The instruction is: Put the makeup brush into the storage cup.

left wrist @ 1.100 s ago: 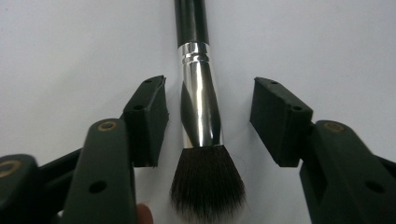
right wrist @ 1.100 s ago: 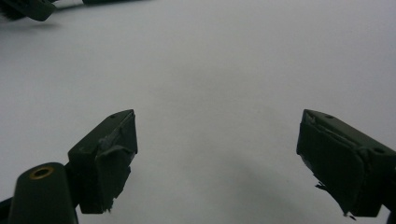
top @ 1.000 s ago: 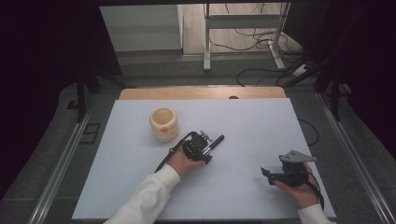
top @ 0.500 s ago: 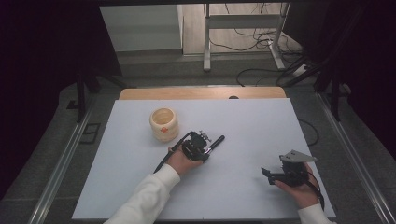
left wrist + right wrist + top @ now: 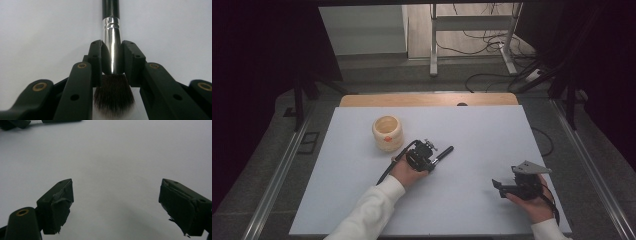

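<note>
Pinched between the pads of the left gripper is a makeup brush; its jaws have just been closing and now press on the shiny metal ferrule from both sides. Dark bristles fan out behind the pads, toward the gripper body, while the black handle runs straight ahead past the fingertips, over the white table. Beyond that gripper's far left side stands a small cream cup. Well apart, the right gripper rests with jaws spread wide over bare tabletop.
</note>
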Action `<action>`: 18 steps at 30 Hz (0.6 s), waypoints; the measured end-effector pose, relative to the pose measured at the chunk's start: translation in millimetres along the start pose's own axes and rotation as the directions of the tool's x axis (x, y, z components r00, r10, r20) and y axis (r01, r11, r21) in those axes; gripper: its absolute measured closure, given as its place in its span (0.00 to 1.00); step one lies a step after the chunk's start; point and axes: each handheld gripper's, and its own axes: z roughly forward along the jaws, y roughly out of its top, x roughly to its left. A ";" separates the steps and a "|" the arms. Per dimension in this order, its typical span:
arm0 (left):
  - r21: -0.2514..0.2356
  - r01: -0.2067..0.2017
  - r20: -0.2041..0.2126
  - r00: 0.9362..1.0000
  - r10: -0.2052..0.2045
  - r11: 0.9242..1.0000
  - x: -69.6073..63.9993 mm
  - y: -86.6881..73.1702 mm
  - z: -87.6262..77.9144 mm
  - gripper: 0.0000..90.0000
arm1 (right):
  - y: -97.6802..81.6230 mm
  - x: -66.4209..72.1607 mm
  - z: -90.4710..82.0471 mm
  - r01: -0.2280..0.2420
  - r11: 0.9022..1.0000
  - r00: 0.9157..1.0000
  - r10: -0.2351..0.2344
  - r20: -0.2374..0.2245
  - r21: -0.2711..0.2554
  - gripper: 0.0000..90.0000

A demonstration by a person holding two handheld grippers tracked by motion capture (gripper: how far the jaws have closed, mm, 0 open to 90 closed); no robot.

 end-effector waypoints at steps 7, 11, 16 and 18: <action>-0.053 0.014 0.038 0.999 -0.012 0.999 7.9 -4.3 -18.5 0.78 | 0.5 0.4 -0.8 0.003 1.000 1.000 -0.003 0.002 -0.006 0.15; -0.066 0.005 0.048 0.999 -0.001 0.998 9.5 -8.7 -29.5 0.78 | 1.0 1.1 -1.2 0.005 1.000 1.000 -0.005 0.004 -0.011 0.15; -0.107 0.000 0.059 0.998 0.006 0.994 10.0 -16.0 -41.9 0.78 | 1.7 2.1 -2.2 0.009 1.000 1.000 -0.009 0.004 -0.018 0.15; -0.114 0.001 0.066 0.998 0.006 0.993 10.4 -19.2 -45.7 0.78 | 1.9 2.7 -2.3 0.009 1.000 1.000 -0.009 0.002 -0.019 0.15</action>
